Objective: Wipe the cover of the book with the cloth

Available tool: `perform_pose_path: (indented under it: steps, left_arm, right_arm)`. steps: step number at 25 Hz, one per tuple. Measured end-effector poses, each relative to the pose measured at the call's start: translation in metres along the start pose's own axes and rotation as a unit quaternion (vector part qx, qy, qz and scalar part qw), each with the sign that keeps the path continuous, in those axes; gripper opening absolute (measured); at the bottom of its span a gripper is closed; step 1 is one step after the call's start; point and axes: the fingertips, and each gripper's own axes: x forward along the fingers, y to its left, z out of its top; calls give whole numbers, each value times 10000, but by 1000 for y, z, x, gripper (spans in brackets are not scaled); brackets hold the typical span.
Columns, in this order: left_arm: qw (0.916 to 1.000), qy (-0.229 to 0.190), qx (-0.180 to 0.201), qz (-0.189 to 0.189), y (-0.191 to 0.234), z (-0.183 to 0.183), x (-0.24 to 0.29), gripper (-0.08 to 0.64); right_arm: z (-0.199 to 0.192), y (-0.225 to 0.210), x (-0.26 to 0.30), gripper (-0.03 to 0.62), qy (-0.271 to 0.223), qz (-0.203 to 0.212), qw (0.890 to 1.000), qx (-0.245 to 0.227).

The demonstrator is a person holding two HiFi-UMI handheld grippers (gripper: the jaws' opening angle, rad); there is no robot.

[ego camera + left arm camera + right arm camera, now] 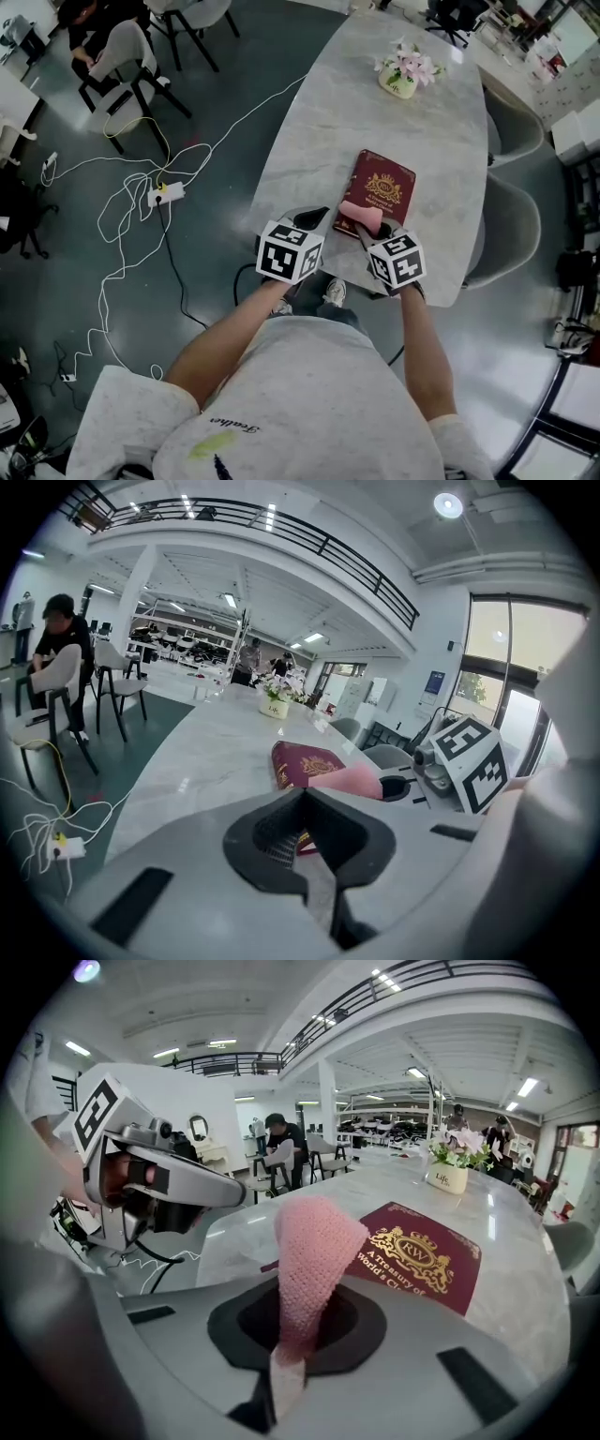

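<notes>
**Cloth poised at the book's near edge, book lying loose**

A long pale marble counter (375,112) is stretching away from the person. A dark red book (380,187) with a gold crest is lying flat on it, close to the near edge and toward the near right corner.

The left gripper (302,803) is hovering off the book's near left corner, its jaws pressed together on nothing. The right gripper (292,1321) is pinching a pink knitted cloth (314,1241) by one narrow end, so the free end is sticking out over the book's near edge. Whether it is touching the cover is not clear.

Nothing is pinning the book, so a wiping stroke is likely to push it along the smooth marble, possibly toward the near edge. Held by so little, the cloth is also at risk of folding or slipping free. A small flower pot (401,80) is sitting well clear at the far end.
</notes>
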Motion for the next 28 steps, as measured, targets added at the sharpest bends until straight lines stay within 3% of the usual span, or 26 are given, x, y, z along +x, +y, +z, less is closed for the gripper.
perform_pose_path:
  steps: [8, 19, 28]
  left_arm:
    - [10000, -9, -94, -14, -2, 0, 9, 8]
    - [9990, -103, -344, 255, 9, 6, 19, 8]
    - [9966, -204, -510, 620, 20, 11, 27, 8]
  right_arm:
    - [2, 11, -12, 20, -21, 340, 9994, -94]
    - [81, -59, -17, 20, -272, 39, 9954, -915]
    - [109, -103, 28, 20, 68, 324, 9911, -1291]
